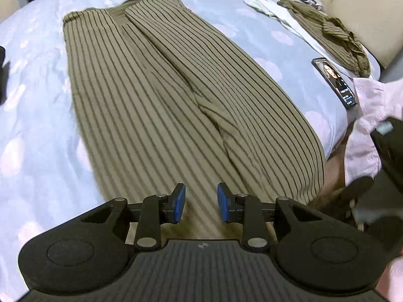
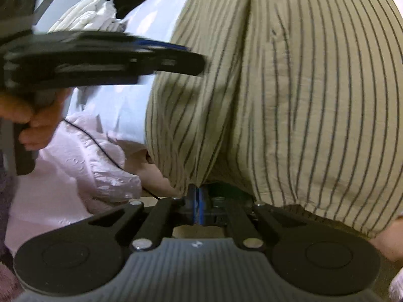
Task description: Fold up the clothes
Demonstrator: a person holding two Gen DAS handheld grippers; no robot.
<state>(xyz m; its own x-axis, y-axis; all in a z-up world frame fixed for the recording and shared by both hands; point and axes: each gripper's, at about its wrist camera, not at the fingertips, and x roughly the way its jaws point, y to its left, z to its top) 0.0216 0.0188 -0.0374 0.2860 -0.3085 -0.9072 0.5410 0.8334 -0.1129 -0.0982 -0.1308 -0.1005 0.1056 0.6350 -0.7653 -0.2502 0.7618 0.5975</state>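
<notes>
Left wrist view: my left hand-held gripper [image 1: 201, 202] hung over the near end of the striped trousers [image 1: 156, 100], its blue pads [image 1: 180, 201] parted with nothing between them and only fabric below. The trousers lay lengthwise on the bed [image 1: 37, 130], which was covered in a pale blue sheet with faint pink blotches; the waistband pointed to the far side, and one leg was folded over the other, leaving a raised seam down the middle. The near hem reached the bed's edge. On the right of the bed lay a phone [image 1: 335, 83] with its screen lit, and beyond it a second striped garment [image 1: 332, 32], crumpled, partly on top of a pale cloth [image 1: 274, 12]. A pink sleeve [image 1: 372, 115] entered from the right edge.

Right wrist view: my right hand-held gripper [image 2: 199, 201] was clenched on the near hem of the striped trousers [image 2: 302, 100], the blue pads pressed together with the cloth's edge pinched between them. The fabric rose from that point and filled most of the frame. The left hand-held gripper [image 2: 191, 60] crossed the upper left, blurred, held by a hand [image 2: 32, 115]. Pink crinkled clothing [image 2: 95, 158] showed below it, and white bedding [image 2: 83, 15] lay bunched at the far left, beside the blue sheet.
</notes>
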